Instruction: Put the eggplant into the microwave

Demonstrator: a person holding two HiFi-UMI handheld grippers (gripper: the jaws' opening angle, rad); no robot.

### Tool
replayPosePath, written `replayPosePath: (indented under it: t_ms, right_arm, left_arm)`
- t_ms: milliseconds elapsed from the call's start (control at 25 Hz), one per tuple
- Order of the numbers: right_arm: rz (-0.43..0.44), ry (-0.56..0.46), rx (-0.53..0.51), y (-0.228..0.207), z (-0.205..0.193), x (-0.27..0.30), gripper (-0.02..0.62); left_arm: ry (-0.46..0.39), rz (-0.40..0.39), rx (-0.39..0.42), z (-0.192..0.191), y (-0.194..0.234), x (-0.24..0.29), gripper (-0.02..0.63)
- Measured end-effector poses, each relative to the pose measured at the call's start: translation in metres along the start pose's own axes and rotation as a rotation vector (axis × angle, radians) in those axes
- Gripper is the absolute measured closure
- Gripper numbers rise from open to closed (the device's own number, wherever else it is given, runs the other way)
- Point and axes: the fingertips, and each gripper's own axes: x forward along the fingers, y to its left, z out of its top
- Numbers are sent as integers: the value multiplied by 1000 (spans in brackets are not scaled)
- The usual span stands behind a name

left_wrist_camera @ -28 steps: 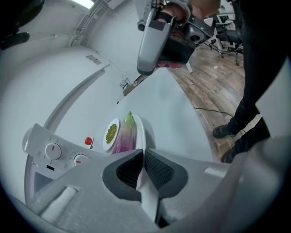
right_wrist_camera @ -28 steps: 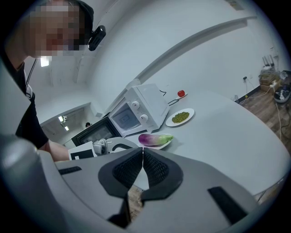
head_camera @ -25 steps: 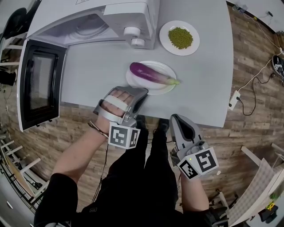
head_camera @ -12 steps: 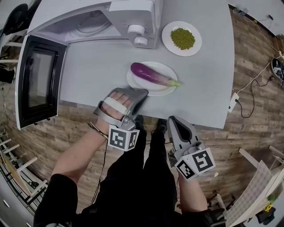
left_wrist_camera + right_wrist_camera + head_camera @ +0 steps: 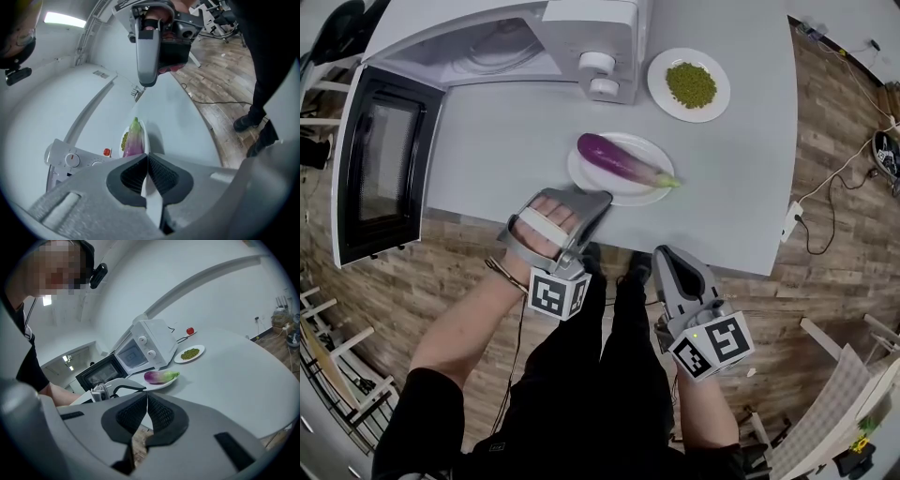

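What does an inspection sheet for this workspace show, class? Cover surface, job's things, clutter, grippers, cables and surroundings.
Surface: grey table.
Job's things: eggplant lying on a white plate; microwave beyond it, door swung open.
Clutter: second plate of green beans beside the microwave; small red object farther back.
Grippers: left hand-held gripper shut, empty, at the table edge near the white plate; right hand-held gripper shut, empty, off the table.
Cables: cable and white plug block on the floor.
Surroundings: wooden floor.
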Motion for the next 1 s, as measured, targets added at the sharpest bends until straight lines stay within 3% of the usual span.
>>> replayPosePath:
  t_ms: [320, 1000]
  right_arm:
    - [26, 11, -24, 11, 8, 9, 578]
    - [77, 13, -152, 80, 75, 40, 578]
  left_arm:
    - [25, 44, -13, -8, 24, -10, 589]
    - [81, 158, 1, -59, 99, -83, 589]
